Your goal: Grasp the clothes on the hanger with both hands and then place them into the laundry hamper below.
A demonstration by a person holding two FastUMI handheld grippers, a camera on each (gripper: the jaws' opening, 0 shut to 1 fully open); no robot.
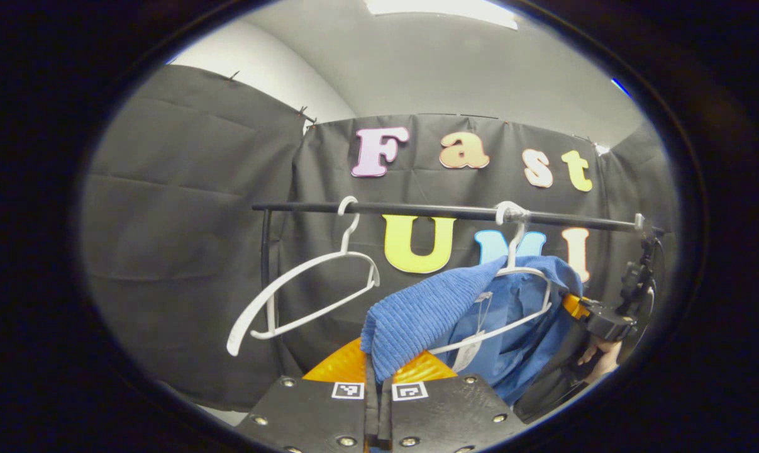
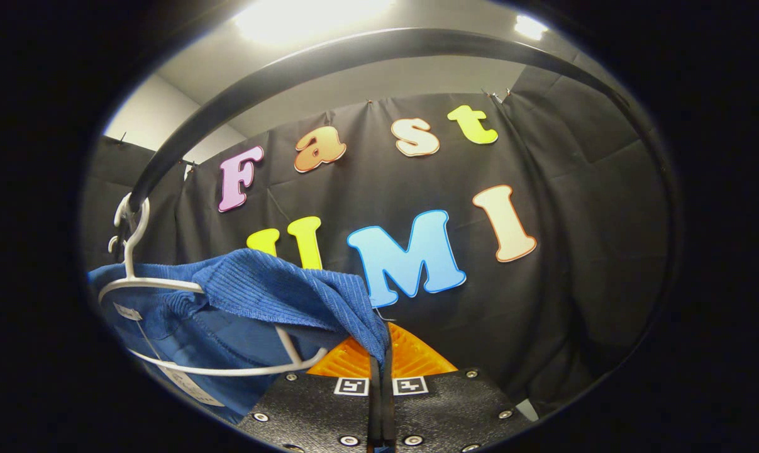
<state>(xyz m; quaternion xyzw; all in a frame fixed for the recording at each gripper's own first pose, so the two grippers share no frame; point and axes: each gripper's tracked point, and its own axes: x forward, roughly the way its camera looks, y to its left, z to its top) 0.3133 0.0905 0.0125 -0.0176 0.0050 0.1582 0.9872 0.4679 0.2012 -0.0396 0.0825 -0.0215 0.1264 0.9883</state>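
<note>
Left gripper (image 1: 377, 377) seen at bottom of left gripper view, jaws drawn nearly together, pinching an edge of the blue garment (image 1: 429, 308) between both fingers. Right gripper (image 2: 379, 371) seen at bottom of right gripper view, jaws likewise near closed, clamped on another edge of the same blue garment (image 2: 272, 296). Also seen far off at right of left gripper view: the right gripper (image 1: 599, 318) with a hand (image 1: 599, 358) beneath it, just beside the garment's far side.

Garment: ribbed blue knit, partly draped over a white hanger (image 1: 517, 302), pulled outward toward each gripper. Same hanger (image 2: 140, 283) noted at left of right gripper view, hook over the black rail (image 2: 354, 56). In left gripper view, rail (image 1: 429, 211) running level across the booth, carried on a dark upright at left. Second white hanger (image 1: 304, 296) hung on the rail to the left, tilted, bare, well apart from the garment.

Writing and labels: white tag (image 1: 467, 352) hanging from the garment on a thin string, print too small to read. White sewn label (image 2: 126, 311) inside the garment, with a further hang tag (image 2: 190, 387) below; text on both illegible. Square black-and-white coded markers (image 1: 348, 390) fixed on each gripper finger, pattern only, no readable words. No brand name legible anywhere.
</note>
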